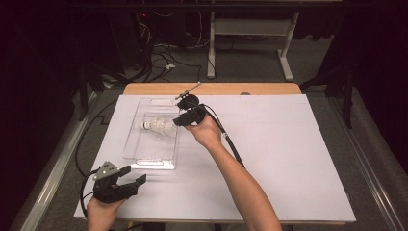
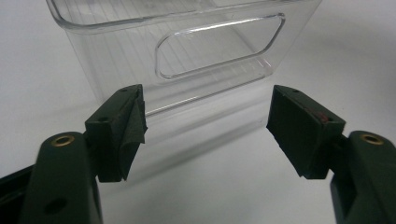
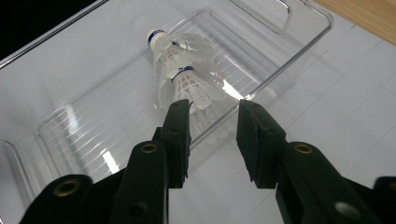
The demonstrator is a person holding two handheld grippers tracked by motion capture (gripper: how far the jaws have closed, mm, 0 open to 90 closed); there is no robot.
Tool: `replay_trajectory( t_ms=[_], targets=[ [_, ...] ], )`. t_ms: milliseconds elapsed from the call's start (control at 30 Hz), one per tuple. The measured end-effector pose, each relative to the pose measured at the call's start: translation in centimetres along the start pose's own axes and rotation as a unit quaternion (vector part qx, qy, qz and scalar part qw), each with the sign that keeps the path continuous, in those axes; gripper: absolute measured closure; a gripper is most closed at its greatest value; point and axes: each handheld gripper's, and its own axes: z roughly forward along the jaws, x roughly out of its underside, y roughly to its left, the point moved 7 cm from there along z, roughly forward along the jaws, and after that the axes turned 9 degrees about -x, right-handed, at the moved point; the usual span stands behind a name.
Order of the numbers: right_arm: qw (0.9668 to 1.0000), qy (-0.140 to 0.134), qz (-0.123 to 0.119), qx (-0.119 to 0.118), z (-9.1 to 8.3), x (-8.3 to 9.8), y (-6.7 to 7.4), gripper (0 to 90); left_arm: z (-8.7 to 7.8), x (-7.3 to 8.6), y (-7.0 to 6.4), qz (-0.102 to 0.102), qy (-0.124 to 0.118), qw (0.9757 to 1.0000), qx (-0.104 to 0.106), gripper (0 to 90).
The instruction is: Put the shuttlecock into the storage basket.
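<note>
A clear plastic tray (image 1: 136,144) lies left of centre on the white sheet. Two white shuttlecocks (image 1: 159,126) with blue bands lie in it on their sides, one nested in the other. My right gripper (image 1: 179,120) hovers at the tray's right rim, pointing left at them. In the right gripper view its jaws (image 3: 212,109) stand apart just above the feathers of the shuttlecocks (image 3: 182,70), gripping nothing, with the tray's wall (image 3: 308,18) around them. My left gripper (image 1: 134,175) rests open near the front left corner. It (image 2: 205,126) faces the tray's near end (image 2: 116,60) with its handle cutout.
The white sheet (image 1: 288,159) covers a wooden table whose bare edge (image 1: 231,89) shows at the far side. A black cable (image 1: 231,142) trails from the right gripper along the forearm. Desk legs (image 1: 286,57) and loose cables lie on the floor beyond.
</note>
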Motion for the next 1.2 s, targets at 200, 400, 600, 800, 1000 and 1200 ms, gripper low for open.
replay_trajectory(
  t_ms=[200,400,600,800,1000,1200],
  targets=[
    [1.0,-0.007,0.002,0.003,-0.4,0.3,-0.3,64.9,0.0,0.0,0.0,-0.001,0.0,1.0,-0.001,29.0],
    [0.9999,-0.009,0.005,0.004,-0.8,0.6,-0.7,64.8,0.0,0.0,0.1,-0.002,-0.001,1.0,-0.001,29.0],
    [0.9998,-0.012,0.015,0.007,-1.2,1.2,-1.3,63.9,0.0,0.0,0.1,-0.003,0.001,1.0,-0.001,29.1],
    [0.9997,-0.018,0.018,0.008,-1.7,1.6,-1.7,63.6,-0.2,0.0,0.3,-0.011,-0.006,0.9999,-0.003,29.1],
    [0.9996,-0.02,0.021,0.009,-2.1,2.1,-2.1,63.6,-0.2,0.0,0.3,-0.011,-0.005,0.9999,-0.003,29.1],
    [0.9994,-0.023,0.024,0.01,-2.4,2.5,-2.5,63.6,-0.2,0.0,0.4,-0.012,-0.005,0.9999,-0.004,29.1]
  ],
)
